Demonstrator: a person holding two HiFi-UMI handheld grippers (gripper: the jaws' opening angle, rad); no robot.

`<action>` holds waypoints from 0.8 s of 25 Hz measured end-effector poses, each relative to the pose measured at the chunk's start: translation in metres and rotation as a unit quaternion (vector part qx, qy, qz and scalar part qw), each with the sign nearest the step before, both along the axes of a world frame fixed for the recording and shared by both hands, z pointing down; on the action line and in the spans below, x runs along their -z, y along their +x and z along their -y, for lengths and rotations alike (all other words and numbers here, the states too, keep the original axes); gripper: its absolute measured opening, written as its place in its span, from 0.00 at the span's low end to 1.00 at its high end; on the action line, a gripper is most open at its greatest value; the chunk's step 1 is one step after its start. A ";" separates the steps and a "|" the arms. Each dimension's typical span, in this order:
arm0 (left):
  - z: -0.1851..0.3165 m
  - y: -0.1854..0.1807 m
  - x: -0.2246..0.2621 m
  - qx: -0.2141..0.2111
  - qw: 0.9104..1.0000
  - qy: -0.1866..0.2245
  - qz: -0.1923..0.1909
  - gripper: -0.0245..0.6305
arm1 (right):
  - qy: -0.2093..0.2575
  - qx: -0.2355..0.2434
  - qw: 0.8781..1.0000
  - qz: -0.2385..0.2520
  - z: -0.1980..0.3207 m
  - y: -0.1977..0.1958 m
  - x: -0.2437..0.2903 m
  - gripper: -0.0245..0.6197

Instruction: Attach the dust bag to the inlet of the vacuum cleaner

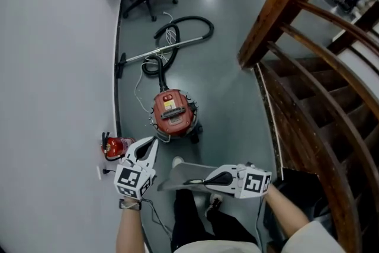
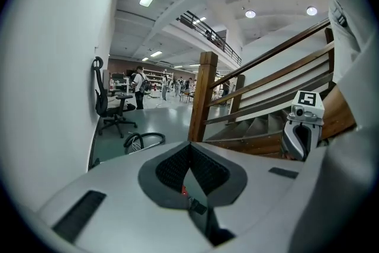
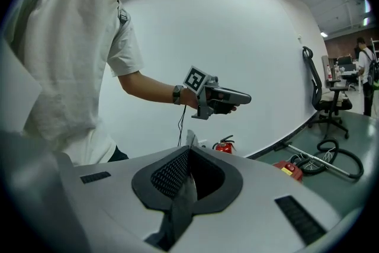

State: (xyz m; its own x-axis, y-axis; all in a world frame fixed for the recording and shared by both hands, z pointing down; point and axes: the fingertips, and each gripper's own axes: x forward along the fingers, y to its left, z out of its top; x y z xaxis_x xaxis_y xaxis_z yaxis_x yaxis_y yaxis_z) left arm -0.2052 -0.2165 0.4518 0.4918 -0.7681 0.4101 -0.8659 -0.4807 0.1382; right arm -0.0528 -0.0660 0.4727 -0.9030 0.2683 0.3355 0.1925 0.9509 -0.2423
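**Dust bag** point(image 1: 185, 173): a flat grey sheet, pinched at its 3 o'clock edge by my right gripper point(image 1: 196, 181), whose jaws are closed on it. The rest stands out flat toward 9 o'clock. I judge it light and thin, fairly stiff yet easily creased or torn. The firmer collar round its opening, which I cannot make out here, would be the part to grip.

**Left gripper** point(image 1: 149, 148): at 9 o'clock of the bag, jaws closed on nothing.

**Vacuum cleaner** point(image 1: 172, 113): a red canister on the floor at 12 o'clock of the bag, apart from it. Its inlet is not visible. The hose point(image 1: 188, 22) lies beyond it, and a fire extinguisher point(image 1: 116, 147) stands by the wall.
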 end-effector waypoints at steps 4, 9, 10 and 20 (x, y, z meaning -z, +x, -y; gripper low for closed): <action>0.017 -0.001 -0.029 -0.010 1.000 -0.011 0.002 0.04 | -0.019 0.022 0.999 -0.017 0.001 0.001 -0.027 0.09; 0.032 -0.003 -0.059 -0.009 1.000 -0.018 -0.007 0.04 | -0.019 0.037 0.999 -0.034 0.011 -0.001 -0.058 0.09; 0.033 -0.001 -0.064 -0.011 1.000 -0.019 -0.010 0.04 | -0.020 0.040 0.998 -0.038 0.014 -0.002 -0.063 0.09; 0.046 0.012 -0.128 -0.034 0.998 -0.044 0.023 0.09 | -0.033 0.062 0.996 -0.056 0.021 -0.005 -0.125 0.09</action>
State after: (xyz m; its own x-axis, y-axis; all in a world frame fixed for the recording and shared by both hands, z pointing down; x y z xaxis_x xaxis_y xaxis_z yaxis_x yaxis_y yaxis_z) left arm -0.1936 -0.2621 0.5795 0.5207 -0.6932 0.4984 -0.8382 -0.5260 0.1440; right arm -0.0579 -0.0867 0.5977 -0.8192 0.4005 0.4106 0.2763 0.9029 -0.3293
